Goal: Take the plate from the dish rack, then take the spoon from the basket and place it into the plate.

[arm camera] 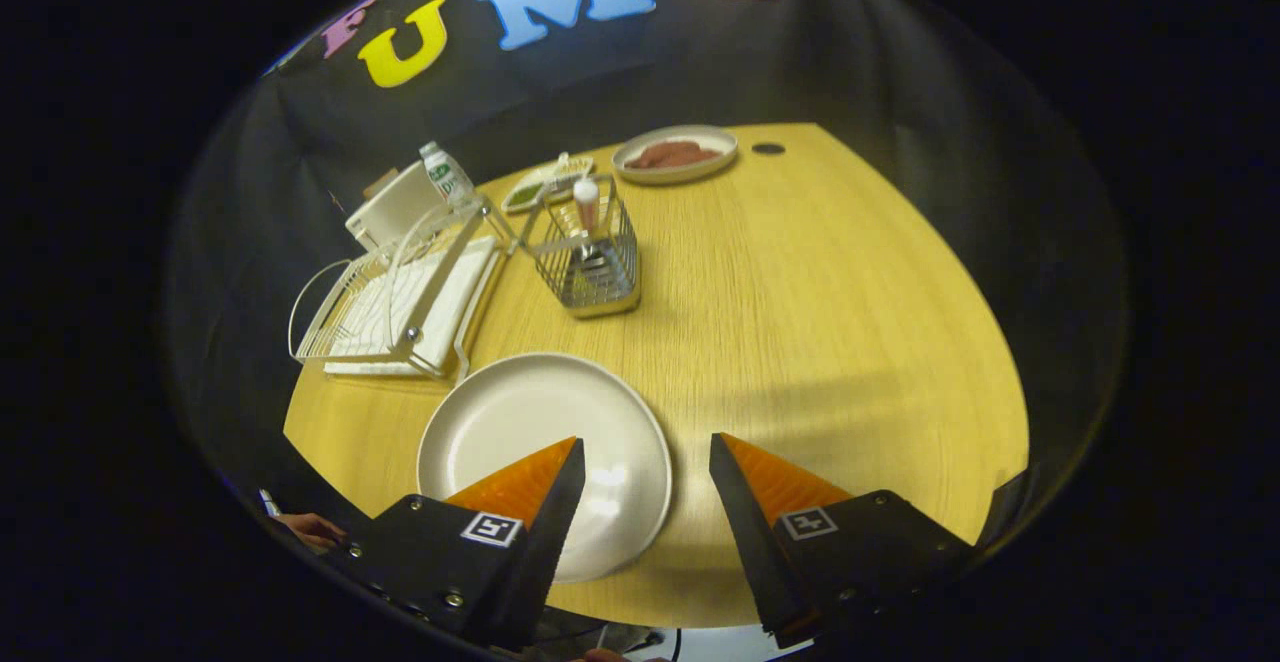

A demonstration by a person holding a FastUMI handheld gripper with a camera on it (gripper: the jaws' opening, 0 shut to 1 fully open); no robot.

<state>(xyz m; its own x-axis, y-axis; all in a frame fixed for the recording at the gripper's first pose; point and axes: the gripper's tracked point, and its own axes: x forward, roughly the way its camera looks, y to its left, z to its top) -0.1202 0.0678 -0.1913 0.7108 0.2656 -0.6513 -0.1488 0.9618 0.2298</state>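
A white round plate (530, 422) lies flat on the wooden table (820, 322), under and just ahead of my left finger. My gripper (645, 439) hovers above the table's near edge, open, with nothing between its fingers. Beyond the plate stands a wire basket (590, 262) with a spoon (587, 204) upright in it, its pale handle sticking out of the top. Left of the basket sits the white wire dish rack (400, 297) on its white tray, with no plate in it.
Behind the rack stand a small bottle (446, 172) and a white box (395, 204). At the table's far edge are a small dish with greens (545, 182) and a plate holding something brown (675, 154). A hand (305, 527) shows at the near left.
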